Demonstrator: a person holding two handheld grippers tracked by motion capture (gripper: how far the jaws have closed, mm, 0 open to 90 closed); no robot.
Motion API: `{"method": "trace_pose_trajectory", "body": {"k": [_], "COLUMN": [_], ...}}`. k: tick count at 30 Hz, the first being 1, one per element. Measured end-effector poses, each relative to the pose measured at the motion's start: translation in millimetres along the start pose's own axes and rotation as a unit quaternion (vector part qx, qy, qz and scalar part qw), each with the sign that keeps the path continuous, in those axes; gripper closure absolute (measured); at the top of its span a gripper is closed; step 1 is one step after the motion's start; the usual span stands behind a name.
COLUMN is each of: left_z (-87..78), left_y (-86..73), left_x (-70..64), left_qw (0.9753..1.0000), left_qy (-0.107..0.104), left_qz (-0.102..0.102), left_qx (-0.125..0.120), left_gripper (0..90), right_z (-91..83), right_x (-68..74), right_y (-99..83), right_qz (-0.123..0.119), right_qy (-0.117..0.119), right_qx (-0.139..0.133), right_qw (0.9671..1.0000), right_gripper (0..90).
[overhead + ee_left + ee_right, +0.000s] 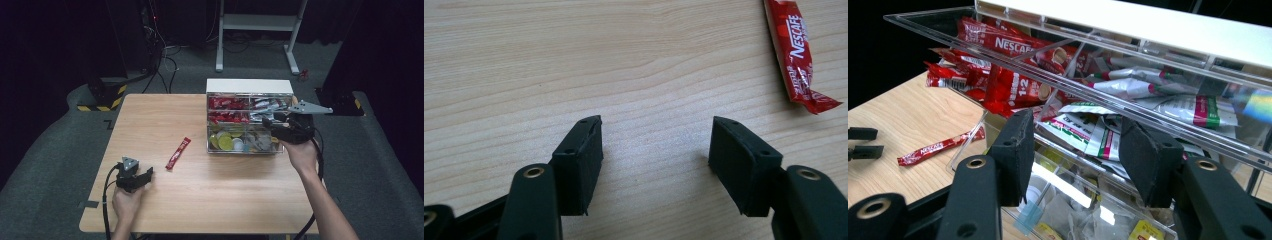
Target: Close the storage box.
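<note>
Red Nescafe stick sachet (178,153) lies mid-frame, long axis running lower-left to upper-right, while left gripper (140,179) and right gripper (272,125) both sit spread, empty.

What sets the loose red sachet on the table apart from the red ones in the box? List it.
The loose red sachet lies alone, flat on the bare table; the red sachets in the box are heaped together in the clear organizer. The loose one sits near the left gripper; the boxed ones near the right gripper. Both carry Nescafe print.
</note>
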State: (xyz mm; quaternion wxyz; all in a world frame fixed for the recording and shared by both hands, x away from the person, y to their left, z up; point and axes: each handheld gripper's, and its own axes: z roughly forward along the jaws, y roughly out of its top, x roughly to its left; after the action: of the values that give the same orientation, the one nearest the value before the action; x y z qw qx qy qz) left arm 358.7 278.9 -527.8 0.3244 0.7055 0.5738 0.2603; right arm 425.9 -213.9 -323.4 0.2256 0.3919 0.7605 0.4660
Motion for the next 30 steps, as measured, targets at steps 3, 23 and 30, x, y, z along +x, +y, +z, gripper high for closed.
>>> {"method": "trace_pose_trajectory", "body": {"k": [3, 23, 30], "left_z": [0.3, 0.1, 0.3], "left_y": [-0.1, -0.1, 0.0], "left_x": [-0.1, -0.6, -1.1], "left_qw": [1.0000, 1.0000, 1.0000], "left_qy": [0.000, -0.001, 0.000], "left_qz": [-0.001, -0.001, 0.000], "left_qx": [-0.002, 0.001, 0.001], "left_gripper": [38.4, 37.8, 37.8], "right_z": [1.7, -5.9, -35.3], "right_x": [0.9, 4.9, 7.2], "right_y": [-2.8, -19.6, -16.4], "right_qz": [-0.001, -0.008, -0.023], "right_qy": [-0.002, 0.009, 0.001], "right_qx": [0.006, 0.012, -0.018], "right_qw": [1.0000, 0.9999, 0.9996], "right_gripper": [48.4, 47.7, 47.7]}}
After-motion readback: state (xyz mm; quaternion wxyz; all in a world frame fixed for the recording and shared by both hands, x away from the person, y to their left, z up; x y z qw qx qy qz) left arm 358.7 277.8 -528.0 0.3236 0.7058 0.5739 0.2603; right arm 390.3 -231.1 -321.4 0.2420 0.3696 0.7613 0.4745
